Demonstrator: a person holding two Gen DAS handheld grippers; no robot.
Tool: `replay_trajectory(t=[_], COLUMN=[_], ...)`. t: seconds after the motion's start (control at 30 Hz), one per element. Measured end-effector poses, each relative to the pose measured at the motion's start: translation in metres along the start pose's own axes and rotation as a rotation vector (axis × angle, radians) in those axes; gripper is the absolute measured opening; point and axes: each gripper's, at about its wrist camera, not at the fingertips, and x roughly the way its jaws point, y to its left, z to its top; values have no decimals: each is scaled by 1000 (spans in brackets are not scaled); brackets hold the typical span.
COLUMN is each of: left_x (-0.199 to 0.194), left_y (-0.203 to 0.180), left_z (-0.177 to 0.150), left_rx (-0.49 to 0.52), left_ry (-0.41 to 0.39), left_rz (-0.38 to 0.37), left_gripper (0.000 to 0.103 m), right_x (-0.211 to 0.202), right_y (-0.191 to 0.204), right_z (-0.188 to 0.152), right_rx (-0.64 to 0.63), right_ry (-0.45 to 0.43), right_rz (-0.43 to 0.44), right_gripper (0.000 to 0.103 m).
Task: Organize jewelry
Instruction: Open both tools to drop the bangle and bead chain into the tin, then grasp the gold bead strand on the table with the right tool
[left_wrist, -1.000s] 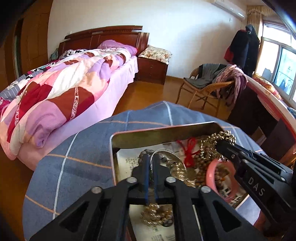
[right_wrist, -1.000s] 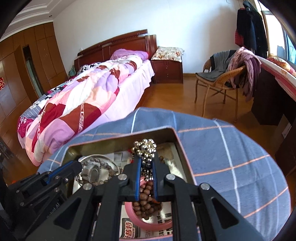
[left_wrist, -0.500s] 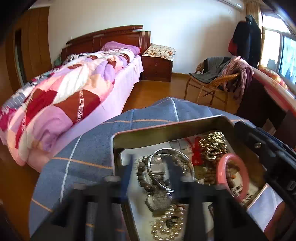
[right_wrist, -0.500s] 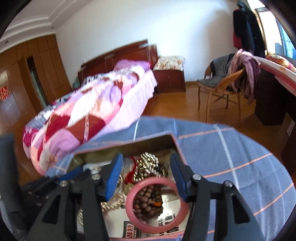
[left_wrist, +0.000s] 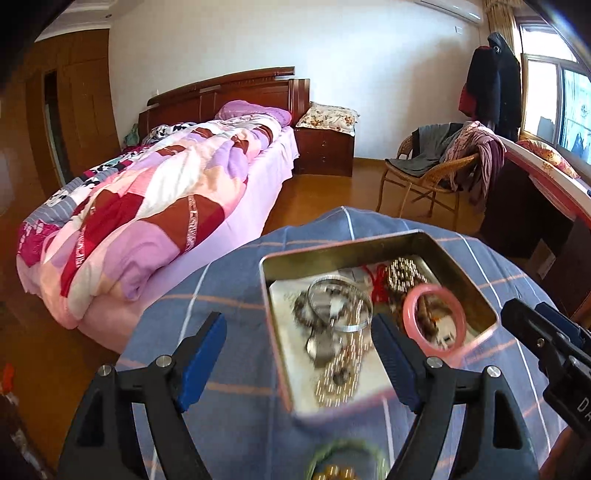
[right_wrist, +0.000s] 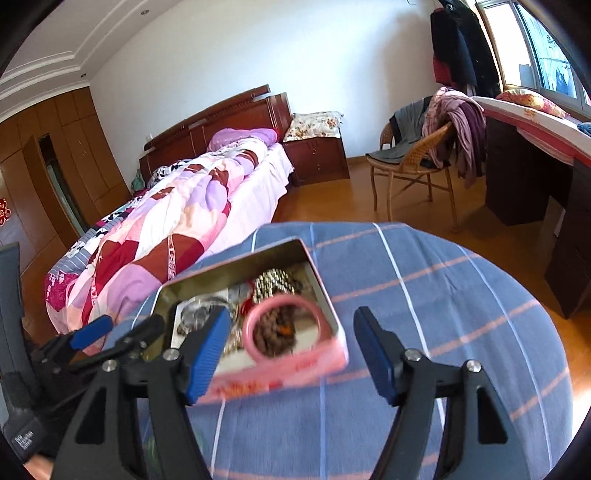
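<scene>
Both claws hang released above a pink-rimmed tin (left_wrist: 376, 247) on a blue plaid worktop (right_wrist: 443, 295); the jaws of the left claw (left_wrist: 299, 354) and right claw (right_wrist: 291, 350) have just been opening, nothing gripped between them. Inside the tin lie a pink bangle (left_wrist: 434, 319), a silver bangle (left_wrist: 340, 304) and beaded strands (blurred). A green bangle (left_wrist: 345, 456) rests outside on the cloth, so the sorting looks nearly, not wholly, finished.
</scene>
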Motion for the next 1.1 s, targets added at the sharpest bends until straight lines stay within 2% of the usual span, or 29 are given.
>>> replay_trajectory(t=[0.33,0.57,0.7,0.83,1.1], left_x=[-42,-63,-70,-73,-76], left_y=[18,22,34,42,49], left_z=[-39,-75,-99,-122,-143], left_rx=[-35,-12,-27,-31,-66], left_ry=[23,28,53,96,133], left_rz=[42,90,59,66,5], left_gripper=[81,81,81,80,80], right_x=[-42,-57,-60,-58,-50], right_y=[8,13,9,5,22], right_z=[-35,-59,-73,-89,-106], right_rx=[-28,-61,-67,-63,-133], right_ry=[28,49,78,124,197], right_rz=[14,5,2,14,67], right_gripper=[73,73,73,73,72])
